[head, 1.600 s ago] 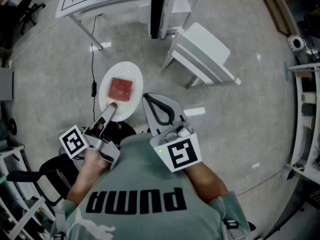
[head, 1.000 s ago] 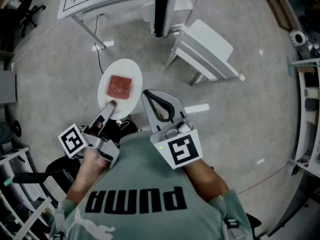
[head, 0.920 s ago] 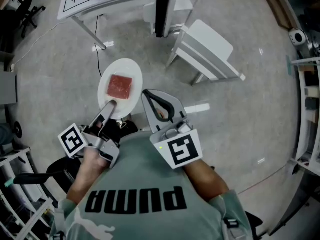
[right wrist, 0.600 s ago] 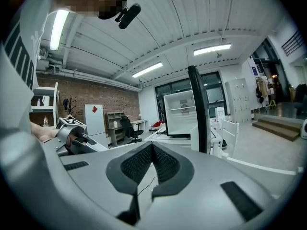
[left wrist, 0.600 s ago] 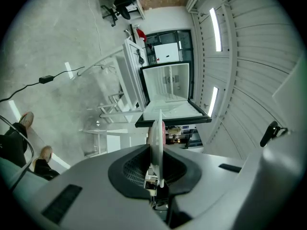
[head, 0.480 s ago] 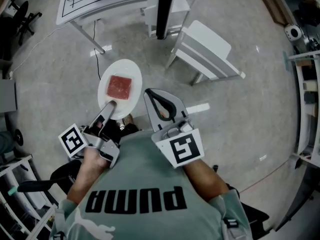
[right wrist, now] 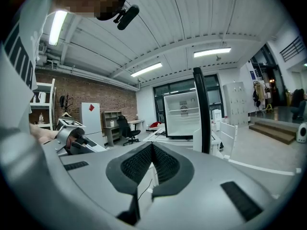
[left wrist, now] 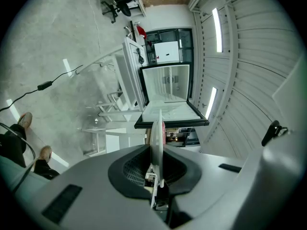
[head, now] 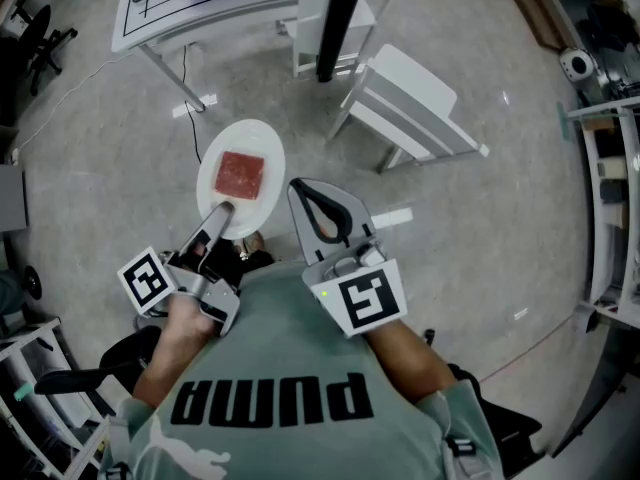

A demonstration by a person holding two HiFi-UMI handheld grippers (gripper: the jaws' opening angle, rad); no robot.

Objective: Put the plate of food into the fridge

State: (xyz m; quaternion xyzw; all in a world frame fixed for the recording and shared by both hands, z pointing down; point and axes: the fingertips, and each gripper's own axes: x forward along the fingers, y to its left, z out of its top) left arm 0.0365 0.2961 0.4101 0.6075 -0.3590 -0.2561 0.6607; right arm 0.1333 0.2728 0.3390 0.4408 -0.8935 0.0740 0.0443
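A white plate (head: pixel 252 148) carries a red square of food (head: pixel 240 175) and hangs level over the floor. My left gripper (head: pixel 222 212) is shut on its near rim. In the left gripper view the plate (left wrist: pixel 155 131) shows edge-on between the pads, with the food (left wrist: pixel 163 130) on its right face. My right gripper (head: pixel 298 190) is beside it to the right, shut with nothing in it; its tips (right wrist: pixel 152 146) meet. Ahead, the white fridge (right wrist: pixel 183 114) stands open with its black-edged door (right wrist: pixel 202 110) swung out; the fridge (left wrist: pixel 165 86) also shows beyond the plate.
A white table (head: pixel 200 3) with a black cable (head: pixel 185 78) stands ahead on the left. A white folded frame (head: pixel 410 108) lies right of the fridge. Metal shelving (head: pixel 610 218) lines the right side. Office chairs and desks (right wrist: pixel 125 128) stand far back by a brick wall.
The table, fridge and white frame have shifted slightly in the head view as I move across the floor. The plate stays gripped and both grippers keep their pose.
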